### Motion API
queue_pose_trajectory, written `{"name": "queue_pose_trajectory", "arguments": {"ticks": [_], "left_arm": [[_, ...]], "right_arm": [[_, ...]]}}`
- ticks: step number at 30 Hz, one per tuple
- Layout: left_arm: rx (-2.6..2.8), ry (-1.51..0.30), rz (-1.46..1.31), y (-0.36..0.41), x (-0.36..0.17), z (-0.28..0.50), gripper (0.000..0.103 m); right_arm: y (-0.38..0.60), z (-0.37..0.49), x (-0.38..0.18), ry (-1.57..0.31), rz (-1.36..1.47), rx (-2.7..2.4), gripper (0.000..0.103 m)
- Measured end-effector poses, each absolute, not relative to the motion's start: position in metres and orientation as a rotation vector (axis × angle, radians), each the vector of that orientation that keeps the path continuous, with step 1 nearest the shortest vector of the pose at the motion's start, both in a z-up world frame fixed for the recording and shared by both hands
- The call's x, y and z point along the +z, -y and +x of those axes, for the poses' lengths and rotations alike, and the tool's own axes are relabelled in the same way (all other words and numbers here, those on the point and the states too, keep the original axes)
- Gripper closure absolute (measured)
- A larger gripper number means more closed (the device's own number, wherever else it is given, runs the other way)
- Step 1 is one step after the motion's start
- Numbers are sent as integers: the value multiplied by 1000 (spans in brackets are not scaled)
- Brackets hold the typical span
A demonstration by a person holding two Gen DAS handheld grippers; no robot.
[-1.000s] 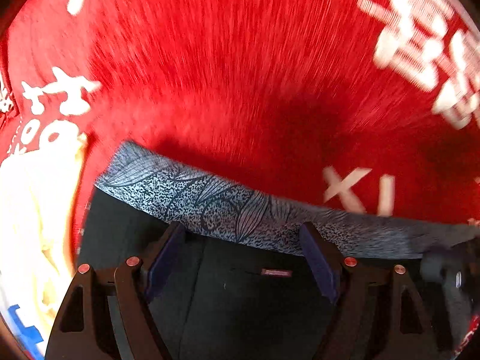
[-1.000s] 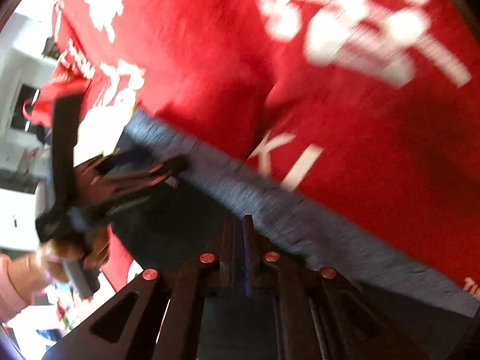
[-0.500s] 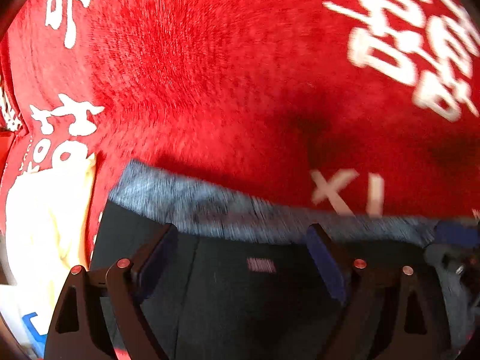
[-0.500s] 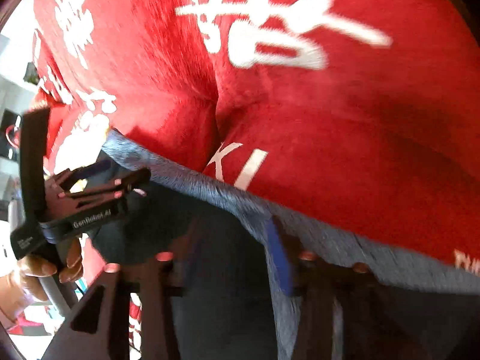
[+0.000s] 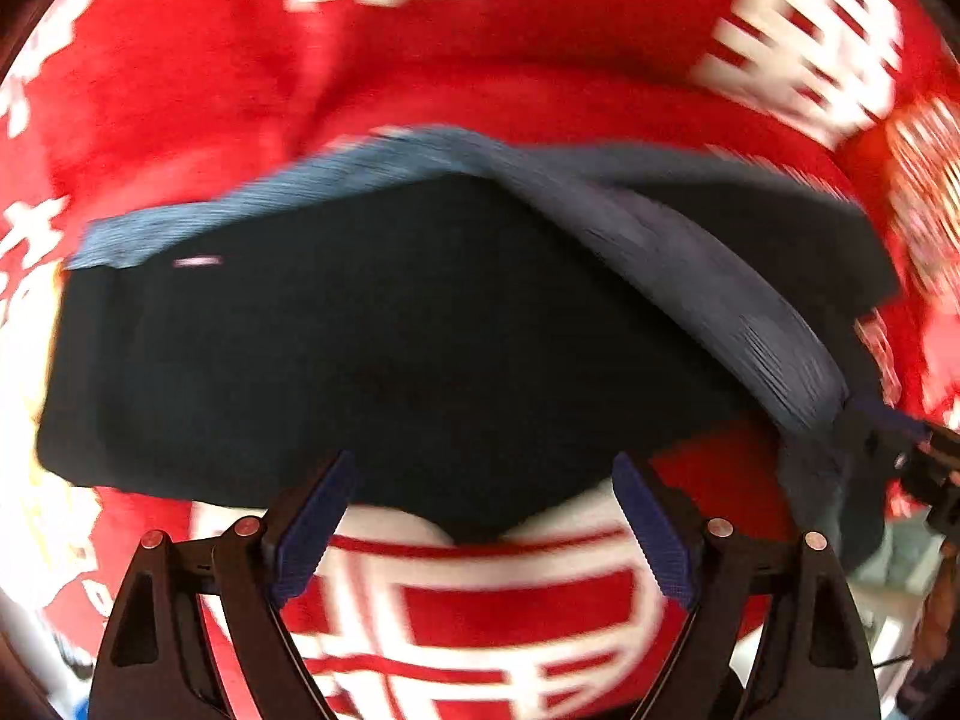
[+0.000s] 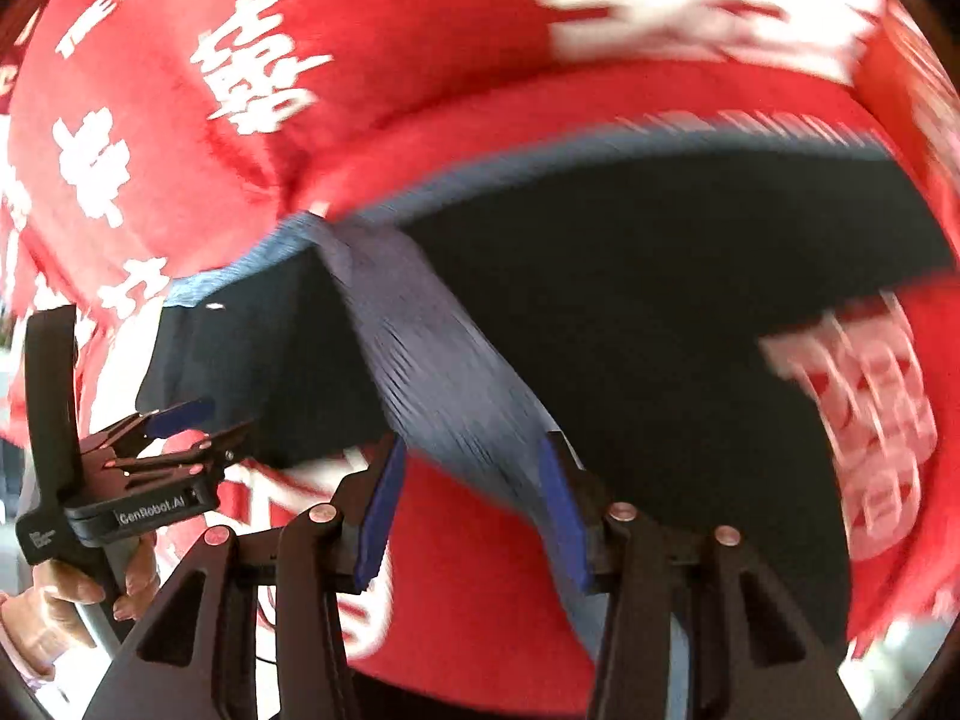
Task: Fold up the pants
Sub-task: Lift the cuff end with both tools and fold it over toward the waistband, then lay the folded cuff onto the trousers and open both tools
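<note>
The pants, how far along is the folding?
Early. The dark pants lie on the red cloth, waistband flipped diagonally across them. Both the left tool and right tool are open. The folds themselves appear still to come.

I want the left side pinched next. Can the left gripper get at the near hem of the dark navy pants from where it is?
Probably yes. The left gripper is open, and the dark navy pants hem lies just ahead between its fingers, nothing between.
</note>
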State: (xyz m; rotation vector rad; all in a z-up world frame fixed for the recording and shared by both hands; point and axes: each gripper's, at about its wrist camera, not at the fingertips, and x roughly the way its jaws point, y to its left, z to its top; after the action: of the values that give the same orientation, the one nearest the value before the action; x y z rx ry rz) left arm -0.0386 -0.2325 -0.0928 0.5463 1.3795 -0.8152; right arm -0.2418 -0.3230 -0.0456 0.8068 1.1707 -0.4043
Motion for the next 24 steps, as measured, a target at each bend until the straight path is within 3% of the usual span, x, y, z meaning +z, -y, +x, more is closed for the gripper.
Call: {"name": "queue_pose_trajectory", "arguments": {"ticks": [12, 24], "left_arm": [[-1076, -1377, 637, 267, -93, -139, 15], [-1071, -1416, 591, 296, -120, -143, 15]], "right_arm": [[268, -422, -78, -1150, 1055, -736, 52], [267, -479, -120, -1078, 1197, -718, 52]]}}
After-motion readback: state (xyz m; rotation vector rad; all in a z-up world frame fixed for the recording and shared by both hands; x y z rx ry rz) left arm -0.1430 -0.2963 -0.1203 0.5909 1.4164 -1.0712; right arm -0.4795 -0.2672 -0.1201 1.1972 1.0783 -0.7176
